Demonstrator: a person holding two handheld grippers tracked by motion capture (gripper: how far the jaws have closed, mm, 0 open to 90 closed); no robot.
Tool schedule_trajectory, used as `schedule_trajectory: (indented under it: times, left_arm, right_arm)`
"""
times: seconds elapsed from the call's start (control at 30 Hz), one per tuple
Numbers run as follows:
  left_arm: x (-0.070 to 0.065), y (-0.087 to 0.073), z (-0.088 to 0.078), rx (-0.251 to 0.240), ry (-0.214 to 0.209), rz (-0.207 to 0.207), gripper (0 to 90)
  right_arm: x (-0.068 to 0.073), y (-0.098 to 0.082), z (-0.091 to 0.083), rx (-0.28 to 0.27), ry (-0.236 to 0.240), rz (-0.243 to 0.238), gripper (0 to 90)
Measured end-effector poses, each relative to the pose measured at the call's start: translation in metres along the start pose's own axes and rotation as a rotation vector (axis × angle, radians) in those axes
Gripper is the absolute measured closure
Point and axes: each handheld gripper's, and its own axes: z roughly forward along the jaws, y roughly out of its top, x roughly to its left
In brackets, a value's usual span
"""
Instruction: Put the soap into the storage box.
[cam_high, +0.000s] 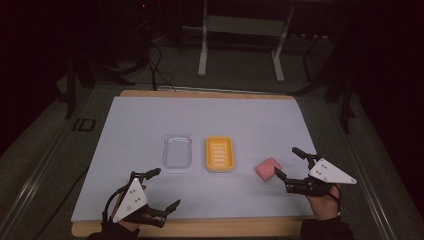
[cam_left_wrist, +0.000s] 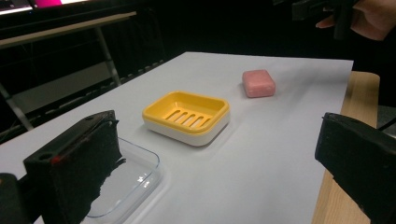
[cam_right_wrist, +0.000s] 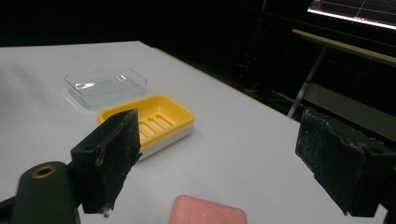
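Pink soap bar (cam_high: 268, 168) on tabletop (cam_high: 150, 115), right of yellow soap dish (cam_high: 219, 154), just ahead of right claw (cam_high: 289, 163), wide, empty | left gripper view: left claw (cam_left_wrist: 219, 158) wide, empty, near clear tray (cam_left_wrist: 140, 175) | right gripper view: soap low between jaws; off-centre closing likely to shove or squirt slick bar.

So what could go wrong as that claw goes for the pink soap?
The right claw is open near the soap but not yet around it, so closing off-centre might push the soap away. The bar looks rounded and could slip out. Carried carelessly, it might hit the rim of the yellow dish.
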Motion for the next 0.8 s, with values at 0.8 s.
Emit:
schedule_trajectory:
  times: [0.8]
  left_arm:
    - [-0.001, -0.001, 0.001, 0.025, 0.007, 0.020, 0.7]
  right_arm:
    - [-0.017, 0.015, 0.011, 0.275, -0.070, 0.207, 14.1]
